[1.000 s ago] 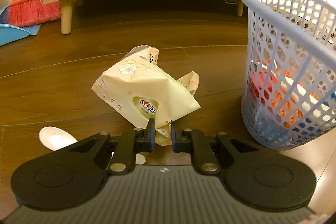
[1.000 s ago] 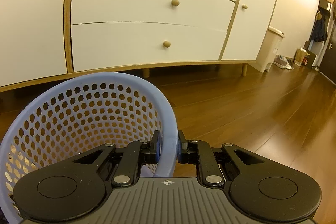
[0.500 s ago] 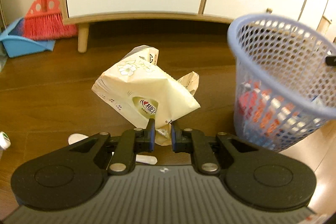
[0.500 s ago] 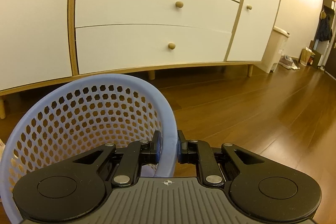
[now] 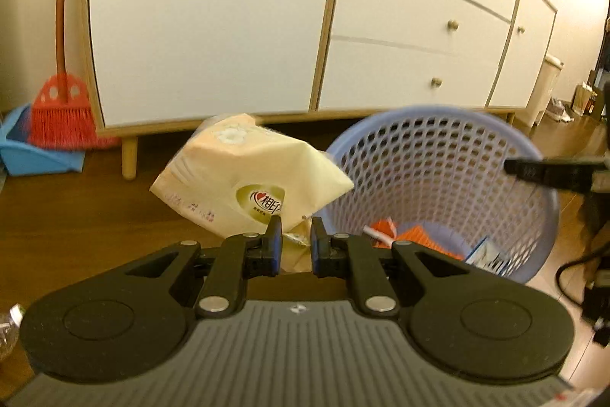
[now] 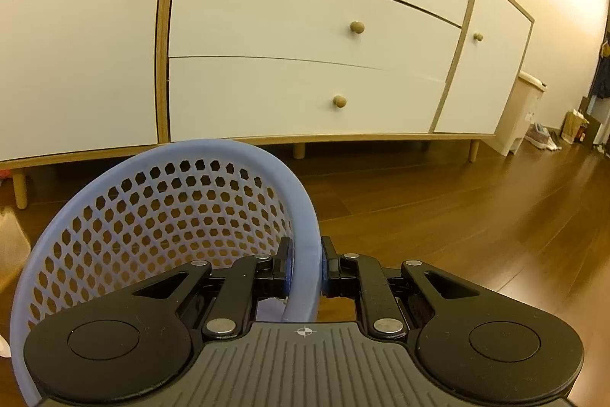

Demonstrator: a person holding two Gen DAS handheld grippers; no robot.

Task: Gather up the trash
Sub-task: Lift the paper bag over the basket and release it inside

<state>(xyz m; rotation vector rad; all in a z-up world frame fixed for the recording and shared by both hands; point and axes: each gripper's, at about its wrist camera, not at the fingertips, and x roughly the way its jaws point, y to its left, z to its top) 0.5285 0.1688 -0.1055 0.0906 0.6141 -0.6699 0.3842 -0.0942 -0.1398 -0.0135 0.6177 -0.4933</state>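
Several wrappers (image 5: 411,235) (orange, white) fill lavender basket (image 5: 438,147).

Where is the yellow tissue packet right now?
In the left wrist view, the yellow tissue packet is pinched in the left gripper, up off the floor, just left of the blue basket and in front of the white cabinet.

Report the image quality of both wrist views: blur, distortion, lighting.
Left wrist view: motion blur smears the tissue pack, basket rim and broom, while the left tool stays sharp; warm light. Right wrist view: sharp throughout; fisheye bows the cabinet edges; the floor carries soft glare; the right tool is crisp.
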